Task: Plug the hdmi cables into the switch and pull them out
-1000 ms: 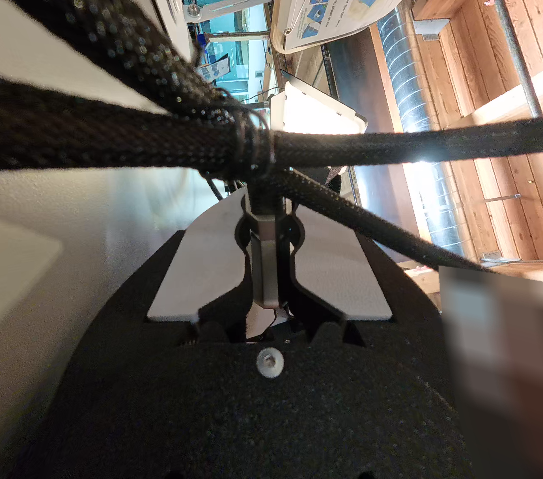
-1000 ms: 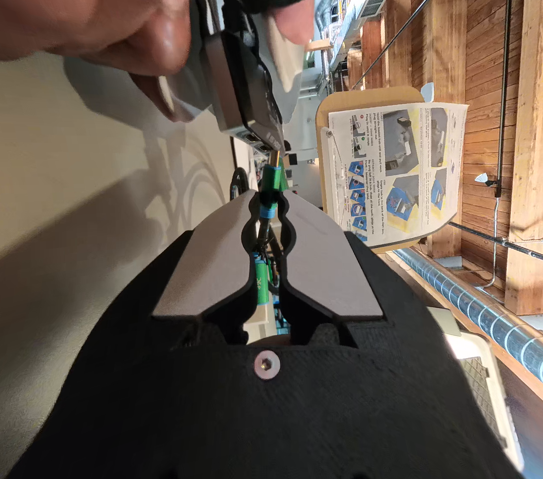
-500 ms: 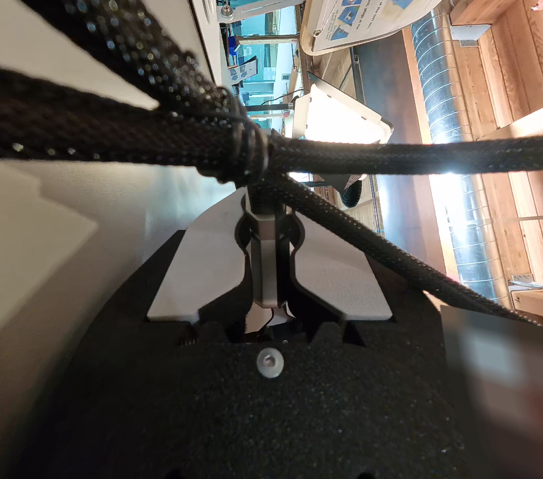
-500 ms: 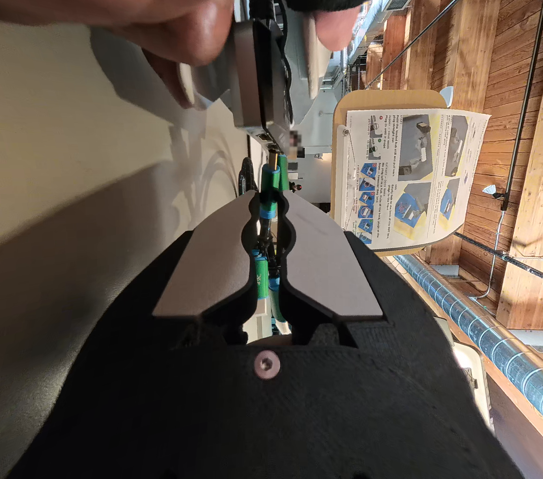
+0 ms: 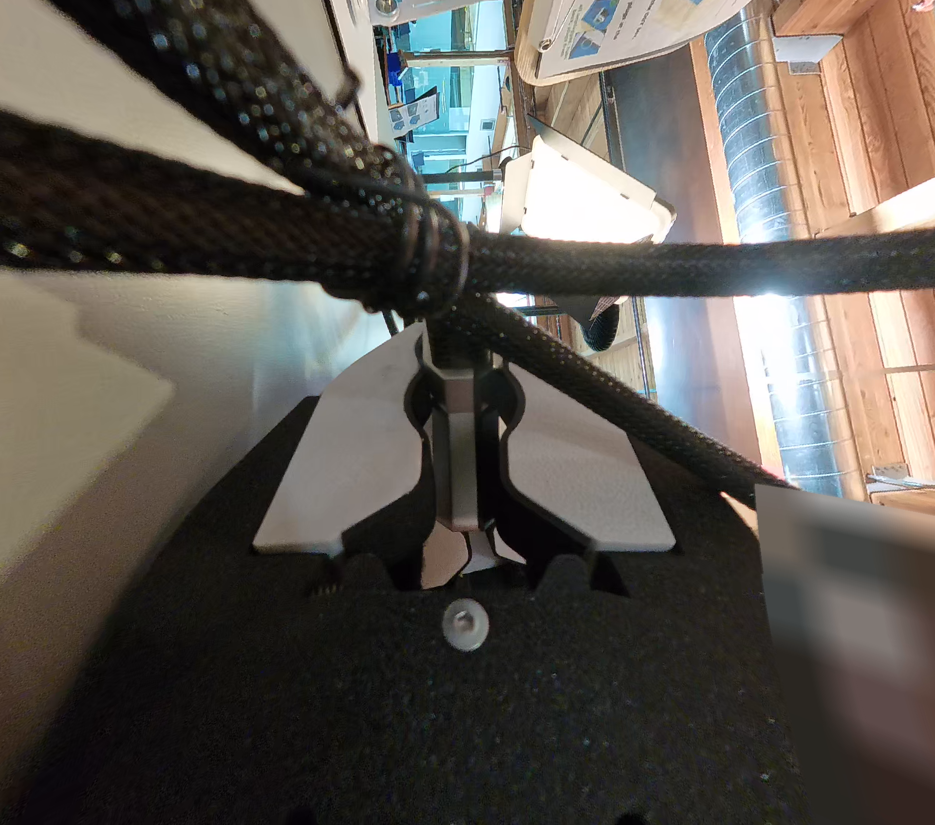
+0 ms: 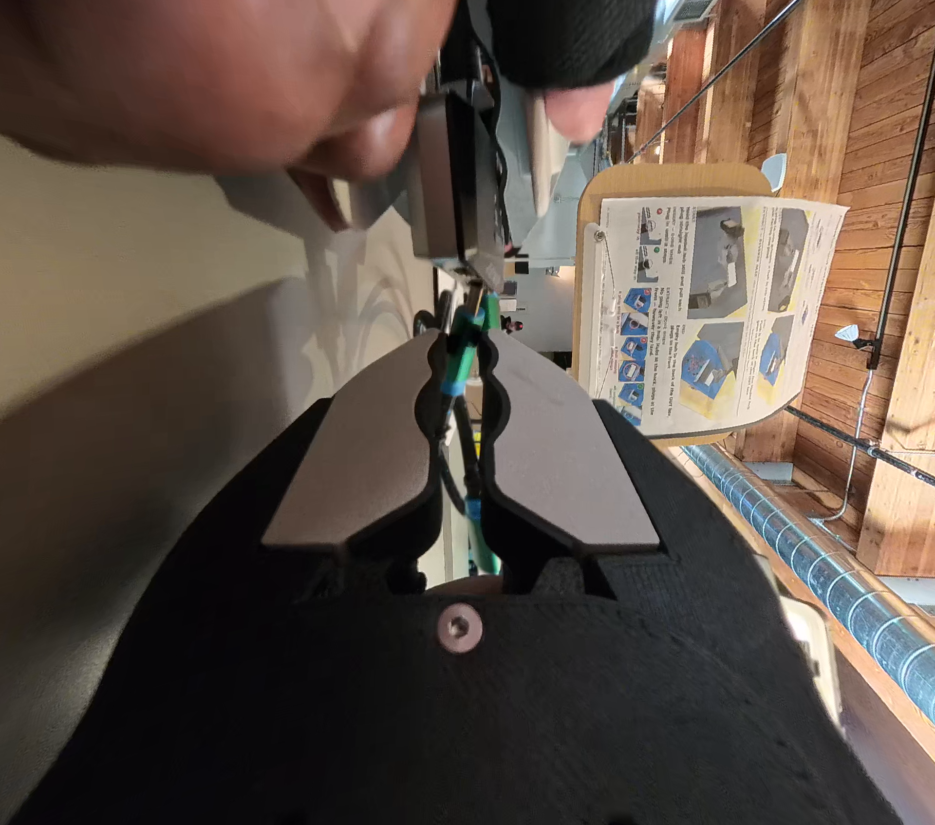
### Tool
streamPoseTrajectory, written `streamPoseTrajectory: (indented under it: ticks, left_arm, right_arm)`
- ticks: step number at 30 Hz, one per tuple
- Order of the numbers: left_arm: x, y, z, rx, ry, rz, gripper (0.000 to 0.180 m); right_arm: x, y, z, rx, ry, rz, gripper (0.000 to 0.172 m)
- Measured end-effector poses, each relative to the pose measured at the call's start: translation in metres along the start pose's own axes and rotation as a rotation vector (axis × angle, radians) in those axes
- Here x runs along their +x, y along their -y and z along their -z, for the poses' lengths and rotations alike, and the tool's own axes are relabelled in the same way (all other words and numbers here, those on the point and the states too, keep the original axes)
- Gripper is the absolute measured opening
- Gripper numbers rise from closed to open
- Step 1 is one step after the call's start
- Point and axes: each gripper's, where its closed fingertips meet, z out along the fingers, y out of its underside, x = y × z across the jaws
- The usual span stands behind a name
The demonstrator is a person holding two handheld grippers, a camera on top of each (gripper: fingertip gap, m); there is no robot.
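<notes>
The hand (image 6: pixel 212 21) above the grey device (image 6: pixel 445 178) is blurred and cut by the top edge, hiding the device's upper part. Braided cables (image 5: pixel 708 264) run off both sides. Mosaic patch (image 5: pixel 850 649) hides the lower right.

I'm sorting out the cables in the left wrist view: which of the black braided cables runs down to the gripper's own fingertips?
The short braided cable dropping straight from the wire-wrapped junction into the grey block between the left gripper fingers; the others fan out sideways.

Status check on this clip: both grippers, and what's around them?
Left gripper clamped on grey hub, braided cables crossing ahead. Right gripper holding green plug, tip near hub port.
</notes>
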Motion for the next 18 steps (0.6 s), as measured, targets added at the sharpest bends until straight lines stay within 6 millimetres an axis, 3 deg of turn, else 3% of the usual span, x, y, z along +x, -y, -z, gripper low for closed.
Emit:
streamPoseTrajectory:
  ticks: [1, 13, 18]
  left_arm:
    - [-0.001, -0.002, -0.001, -0.009, 0.002, -0.002, 0.025]
    - [0.006, -0.001, -0.005, -0.022, -0.047, -0.058, 0.022]
    - [0.012, 0.003, -0.005, -0.013, -0.069, -0.112, 0.022]
  right_arm:
    - [0.0, 0.003, 0.001, 0.01, -0.001, 0.002, 0.01]
    - [0.004, 0.01, 0.003, 0.078, -0.012, -0.104, 0.009]
    - [0.007, 0.02, 0.01, 0.153, 0.048, -0.283, 0.014]
